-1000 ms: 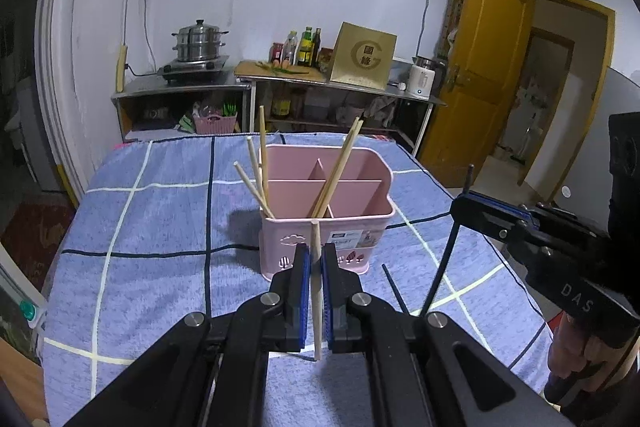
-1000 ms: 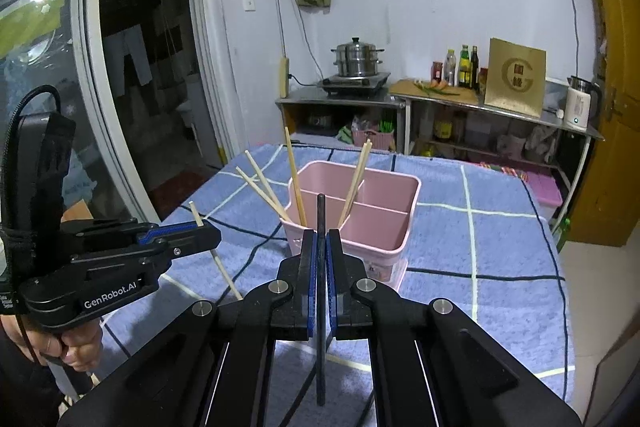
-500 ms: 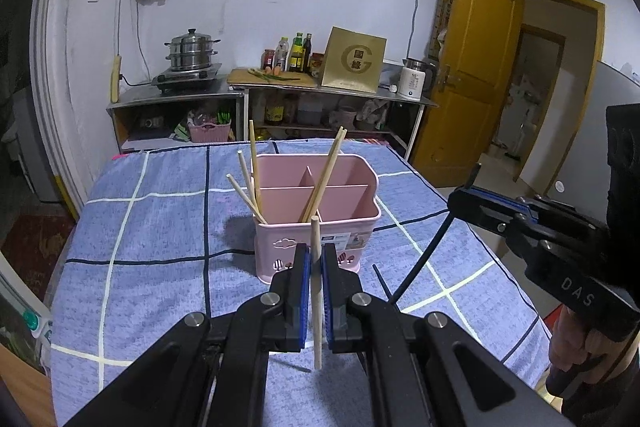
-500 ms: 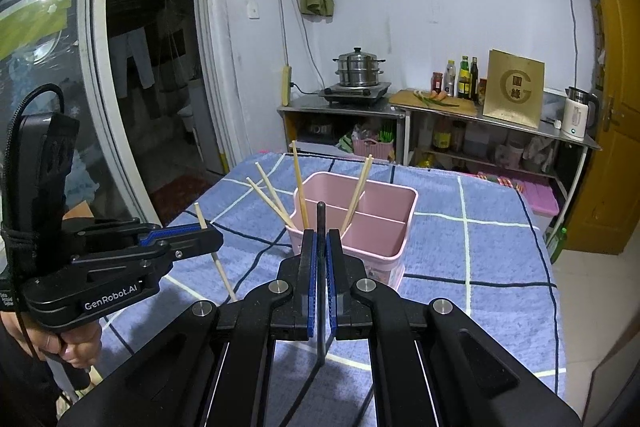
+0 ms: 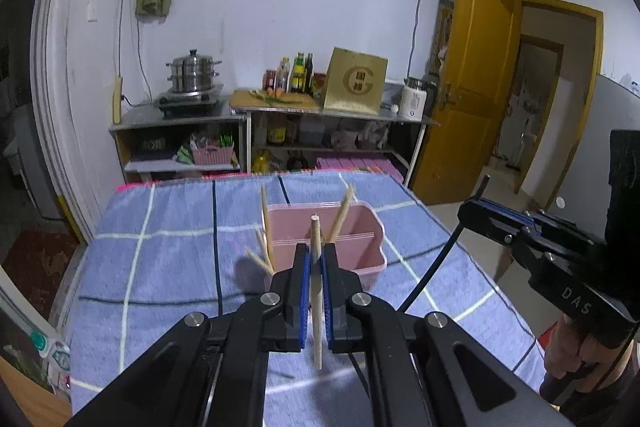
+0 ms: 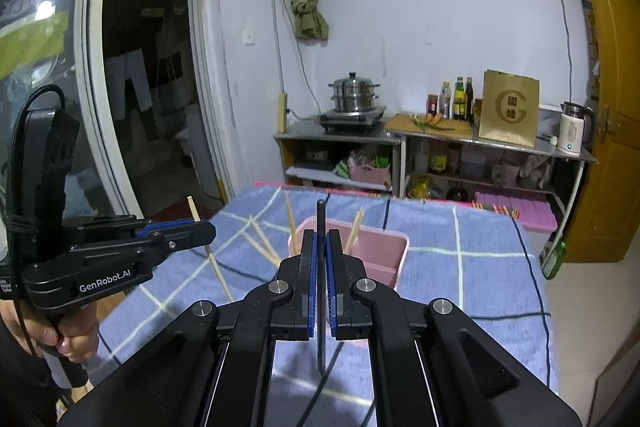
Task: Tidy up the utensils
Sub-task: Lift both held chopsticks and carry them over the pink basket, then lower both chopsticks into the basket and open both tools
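Observation:
A pink divided utensil holder (image 5: 362, 235) (image 6: 380, 251) stands on the blue checked tablecloth with several wooden chopsticks (image 5: 340, 215) leaning in it. My left gripper (image 5: 316, 263) is shut on a light wooden chopstick (image 5: 316, 291), held upright in front of and above the holder. My right gripper (image 6: 321, 259) is shut on a black chopstick (image 6: 321, 219), also upright, nearer than the holder. Each gripper shows in the other's view: the right one (image 5: 472, 209) with its black stick, the left one (image 6: 208, 229) with its wooden stick (image 6: 212, 259).
The table (image 5: 160, 247) is covered by the blue cloth; its edges drop off left and right. Behind stand metal shelves with a steamer pot (image 5: 194, 71), bottles (image 5: 296, 71), a gold box (image 5: 356, 81) and a kettle (image 6: 572, 131). A yellow door (image 5: 472, 91) is at the right.
Both grippers have risen and tilted up, each still holding its chopstick. The holder now sits lower and farther away in both views.

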